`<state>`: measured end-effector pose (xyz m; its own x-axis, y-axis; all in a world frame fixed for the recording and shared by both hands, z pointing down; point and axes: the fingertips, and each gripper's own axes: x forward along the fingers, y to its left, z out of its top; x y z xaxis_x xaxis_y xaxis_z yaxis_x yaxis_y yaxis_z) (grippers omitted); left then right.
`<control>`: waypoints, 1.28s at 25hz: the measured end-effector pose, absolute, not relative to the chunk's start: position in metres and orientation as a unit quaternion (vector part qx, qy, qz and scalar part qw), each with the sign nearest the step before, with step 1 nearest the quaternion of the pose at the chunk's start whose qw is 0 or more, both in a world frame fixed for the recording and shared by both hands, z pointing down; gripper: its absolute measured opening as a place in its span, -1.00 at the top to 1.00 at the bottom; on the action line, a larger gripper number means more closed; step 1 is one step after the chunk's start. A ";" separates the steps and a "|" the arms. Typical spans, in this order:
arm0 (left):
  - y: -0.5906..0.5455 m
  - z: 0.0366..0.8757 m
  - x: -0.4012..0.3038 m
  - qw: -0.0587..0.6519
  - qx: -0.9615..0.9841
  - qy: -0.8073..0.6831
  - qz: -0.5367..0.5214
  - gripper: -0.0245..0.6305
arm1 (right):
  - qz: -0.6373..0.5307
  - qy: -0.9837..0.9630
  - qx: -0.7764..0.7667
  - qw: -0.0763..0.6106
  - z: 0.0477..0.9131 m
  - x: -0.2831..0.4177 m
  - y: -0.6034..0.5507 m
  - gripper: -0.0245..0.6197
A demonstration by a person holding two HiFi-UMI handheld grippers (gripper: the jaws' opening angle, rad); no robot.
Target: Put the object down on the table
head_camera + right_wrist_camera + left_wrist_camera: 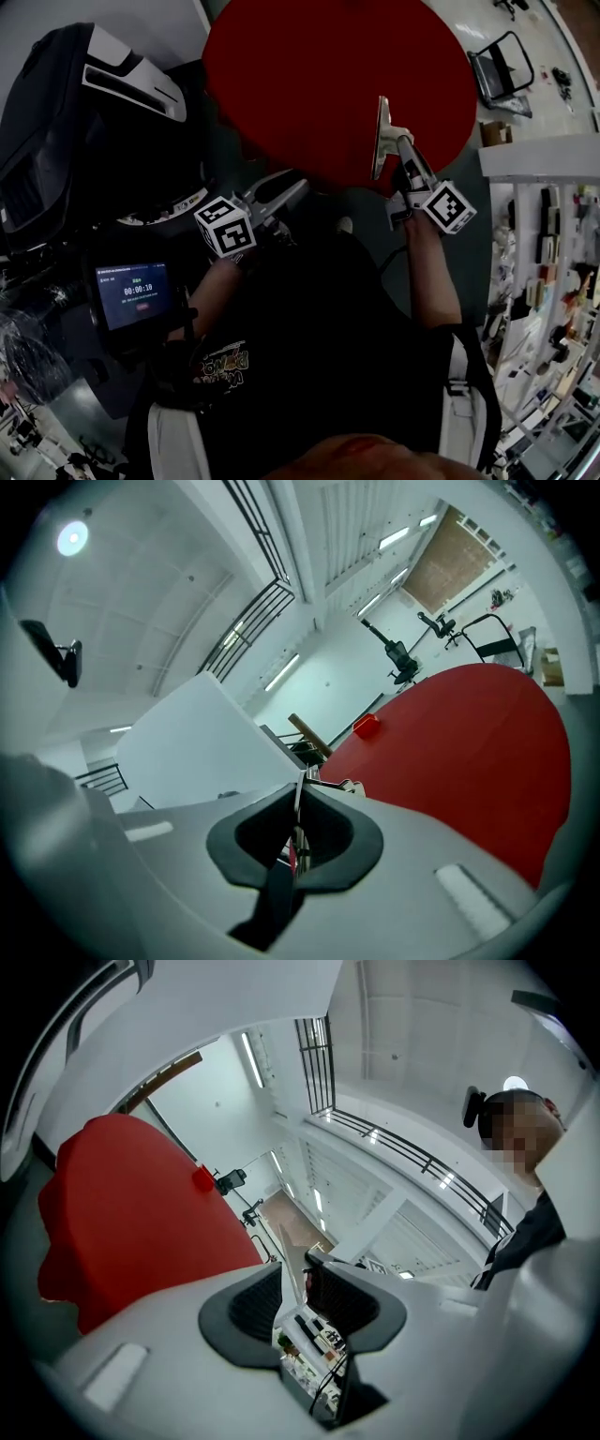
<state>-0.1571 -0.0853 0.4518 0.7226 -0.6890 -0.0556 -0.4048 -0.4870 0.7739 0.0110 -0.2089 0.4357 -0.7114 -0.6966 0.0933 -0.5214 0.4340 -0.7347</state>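
So, the right gripper [394, 142] has its jaws pinched almost together on a thin pale plate [380, 122]. The plate stands upright on edge over the near right part of the red table [309, 75]. Tbh I can't tell whether its bottom touches the tabletop or hangs just above it.

In the right gripper view the plate shows as a skinny line running up between the two dark pads [248, 841]. The red table spreads out to the right beyond them.

The left gripper [292, 192] sits just off the table's near edge, to the left of the plate and apart from it, pointing toward the table. Its jaws are a little apart. You can see background through the gap, and it isn't gripping anything.

A small red box [366, 726] sits on the far side of the table. A dark screen [131, 292] showing a timer is well off the table's near-left side, down by the person's left arm.
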 end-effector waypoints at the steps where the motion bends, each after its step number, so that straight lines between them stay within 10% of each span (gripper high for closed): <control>1: -0.087 0.453 -0.159 0.389 0.841 -0.329 -0.184 0.53 | -0.388 0.837 -0.372 0.100 0.446 0.012 -0.218 0.88; 32: -0.148 0.492 -0.192 0.409 0.722 -0.529 -0.179 0.53 | -0.486 0.774 -0.398 -0.074 0.675 -0.016 -0.466 0.88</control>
<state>-0.1916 -0.1478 0.4925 0.3768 -0.9096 0.1751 -0.6173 -0.1056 0.7796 -0.0159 -0.4658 0.6752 -0.6718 -0.5452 0.5015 -0.6884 0.2097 -0.6943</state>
